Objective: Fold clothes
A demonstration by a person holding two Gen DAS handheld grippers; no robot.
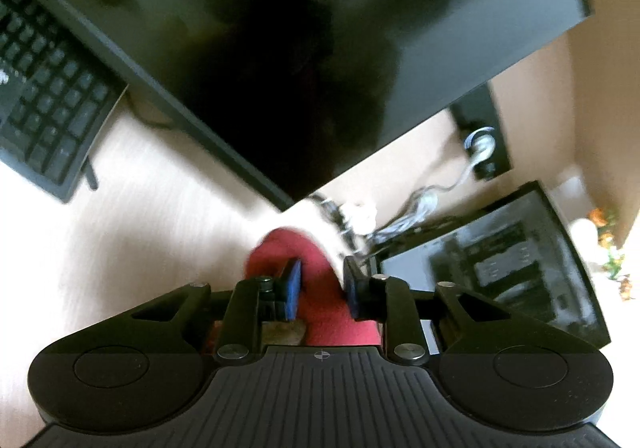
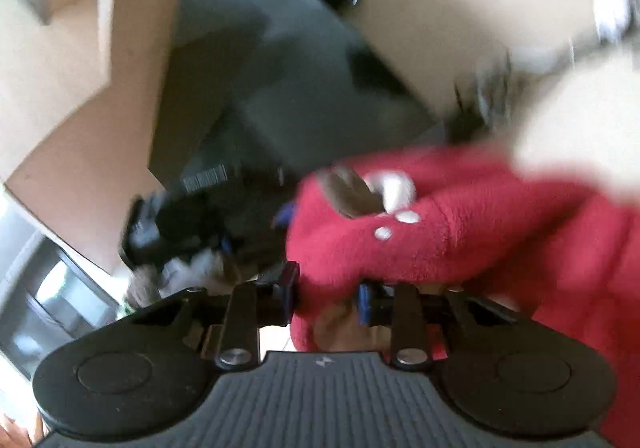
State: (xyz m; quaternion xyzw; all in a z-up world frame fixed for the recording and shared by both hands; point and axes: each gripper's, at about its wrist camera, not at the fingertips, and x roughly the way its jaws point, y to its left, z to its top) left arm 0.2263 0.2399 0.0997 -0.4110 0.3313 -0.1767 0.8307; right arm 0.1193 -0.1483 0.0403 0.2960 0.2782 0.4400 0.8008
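Observation:
A red fleece garment (image 2: 460, 224) with white spots and a brown patch fills the right half of the right wrist view. My right gripper (image 2: 328, 296) is shut on a fold of it between its blue pads (image 2: 289, 294). In the left wrist view my left gripper (image 1: 322, 290) is shut on another part of the red garment (image 1: 320, 288), which bunches between the blue pads (image 1: 293, 290) and hangs below. Both views are blurred by motion. The other gripper (image 2: 192, 216) shows dark and blurred left of the garment in the right wrist view.
A large black monitor (image 1: 300, 48) stands close ahead in the left wrist view, with a black keyboard (image 1: 44, 104) at left on a pale wooden desk (image 1: 160, 208). Cables (image 1: 400, 216), a speaker (image 1: 480, 132) and a second dark screen (image 1: 500, 268) lie at right.

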